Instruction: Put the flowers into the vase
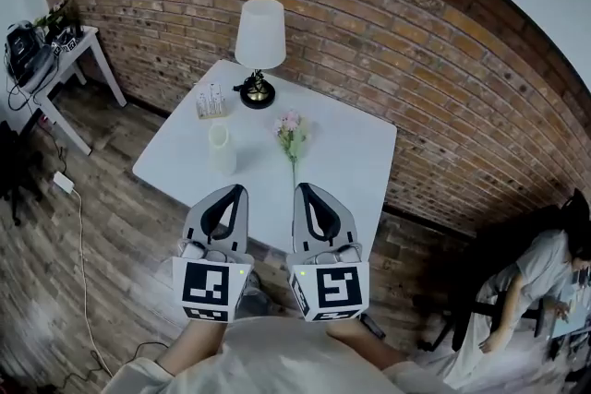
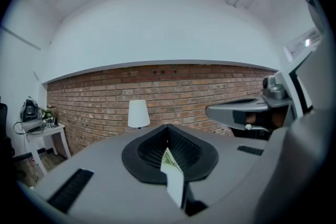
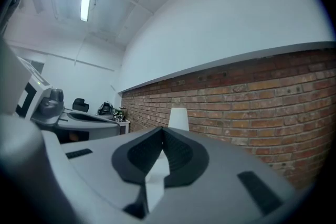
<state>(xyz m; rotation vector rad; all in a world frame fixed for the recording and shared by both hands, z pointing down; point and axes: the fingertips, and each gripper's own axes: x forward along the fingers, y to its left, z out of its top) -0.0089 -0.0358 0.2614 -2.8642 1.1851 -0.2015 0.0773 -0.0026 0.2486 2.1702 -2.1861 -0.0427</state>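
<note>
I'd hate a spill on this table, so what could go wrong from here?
1. The vase stands free toward the table's left side; a nudge could tip it.
2. The flower lies flat with a thin stem, and the left gripper and right gripper are both shut; a pinch may slip or crush it.
3. The lamp stands close behind the vase.

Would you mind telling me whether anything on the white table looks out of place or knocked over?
Only the flowers: they lie flat on the table beside the upright vase, not in it. The lamp stands upright.
</note>
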